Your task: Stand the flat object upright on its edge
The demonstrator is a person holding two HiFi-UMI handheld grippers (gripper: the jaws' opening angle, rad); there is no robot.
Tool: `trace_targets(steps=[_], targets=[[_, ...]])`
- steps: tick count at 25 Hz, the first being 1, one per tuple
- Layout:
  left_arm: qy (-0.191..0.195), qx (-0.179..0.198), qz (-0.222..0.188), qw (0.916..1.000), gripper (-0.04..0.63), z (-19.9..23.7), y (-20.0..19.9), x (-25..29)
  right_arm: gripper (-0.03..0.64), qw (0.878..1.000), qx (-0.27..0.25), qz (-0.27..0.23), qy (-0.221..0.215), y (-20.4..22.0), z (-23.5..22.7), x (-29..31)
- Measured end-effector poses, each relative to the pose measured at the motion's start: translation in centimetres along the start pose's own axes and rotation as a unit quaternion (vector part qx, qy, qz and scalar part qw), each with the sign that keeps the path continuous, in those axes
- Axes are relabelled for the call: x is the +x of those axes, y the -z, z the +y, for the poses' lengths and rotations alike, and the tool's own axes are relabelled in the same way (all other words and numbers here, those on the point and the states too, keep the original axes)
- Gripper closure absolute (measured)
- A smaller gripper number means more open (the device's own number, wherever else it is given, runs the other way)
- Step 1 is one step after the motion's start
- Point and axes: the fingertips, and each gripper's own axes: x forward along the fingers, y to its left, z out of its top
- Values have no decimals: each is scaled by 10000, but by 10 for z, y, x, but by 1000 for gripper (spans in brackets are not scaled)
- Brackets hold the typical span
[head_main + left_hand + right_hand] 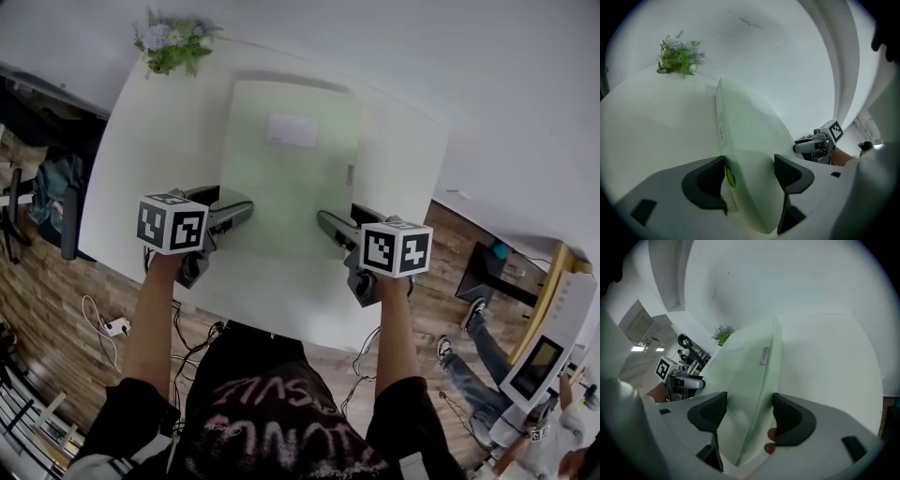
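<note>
A pale green flat board (291, 178) with a white label (293, 130) is over the white table (150, 159), and a shadow shows past its far edge. It looks tipped up, but I cannot tell how steeply. My left gripper (246, 208) holds the board's near left corner, and my right gripper (323, 223) holds its near right corner. In the left gripper view the thick board (750, 126) fills the gap between the jaws of the left gripper (750, 171). In the right gripper view the board (745, 366) passes between the jaws of the right gripper (749, 411).
A small plant (173, 42) stands at the table's far left corner. Wooden floor with cables (108, 323) lies to the left. A person (487, 375) and equipment are at the lower right. The table's near edge runs just below the grippers.
</note>
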Motion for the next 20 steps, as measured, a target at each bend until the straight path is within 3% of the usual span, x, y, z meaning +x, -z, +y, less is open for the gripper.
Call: trace_targets(steps=[9,20], targets=[[-61,140,-133,9998,264,-4,0,-4,328,9999,-116,-9,117,2,3,-4],[-58,721,-435,9964,264,-10,-11,-10,328,9980,-432,-376,269,-5,13,-11]])
